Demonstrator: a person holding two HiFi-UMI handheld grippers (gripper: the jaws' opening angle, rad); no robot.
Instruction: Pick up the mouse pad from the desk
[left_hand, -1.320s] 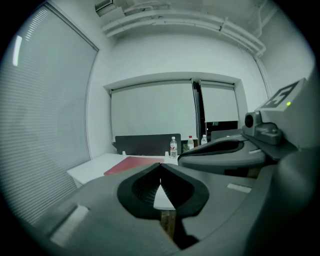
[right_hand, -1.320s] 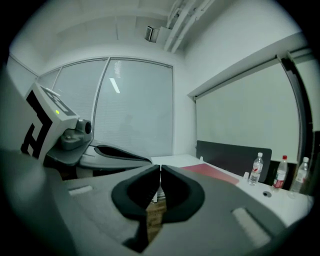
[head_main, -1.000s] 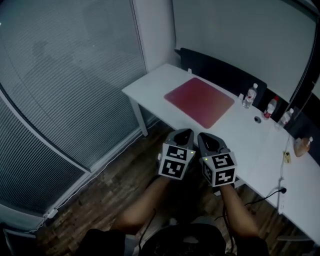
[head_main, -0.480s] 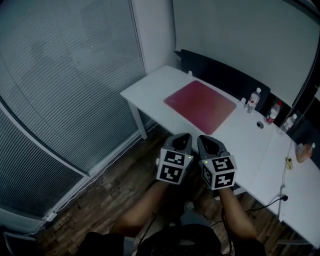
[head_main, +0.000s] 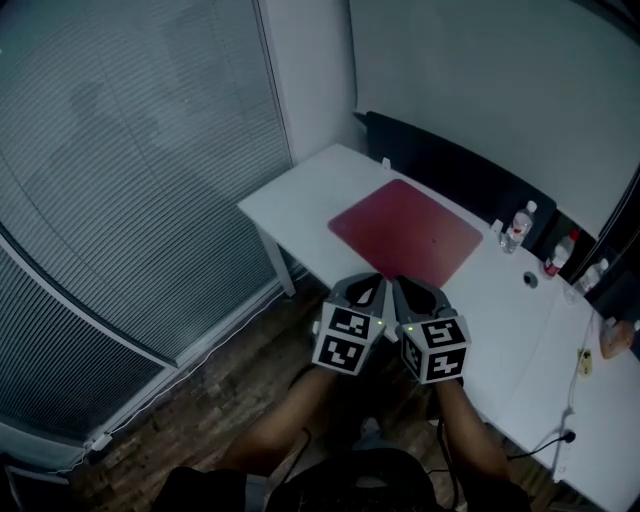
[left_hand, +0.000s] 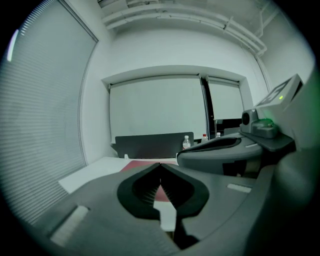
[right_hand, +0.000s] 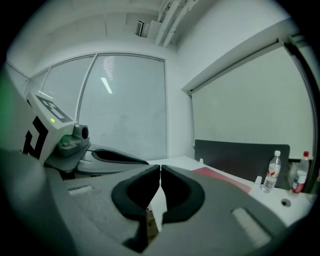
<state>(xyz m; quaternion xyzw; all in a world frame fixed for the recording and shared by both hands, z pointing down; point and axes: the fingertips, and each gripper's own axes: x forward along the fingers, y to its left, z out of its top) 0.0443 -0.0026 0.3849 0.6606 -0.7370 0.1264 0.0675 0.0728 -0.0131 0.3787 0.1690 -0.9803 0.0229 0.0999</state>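
Left claw (head_main: 373, 281) and right claw (head_main: 401, 282) neared the red mouse pad (head_main: 405, 232).

The mouse pad (head_main: 406, 233) is a flat, dark-red rectangle with rounded corners. It lies flat on the white worktop (head_main: 290, 195), toward its back edge.

Our head view looks steeply down from above onto the white desk (head_main: 300, 195), which lies a little way ahead of us. Our left gripper view sits low and looks nearly level along its shut jaws toward the dark partition (left_hand: 150, 146). Our right gripper view faces much the same way and also takes in the blinds (right_hand: 125, 110). All three views share the red mouse pad (head_main: 405, 232).
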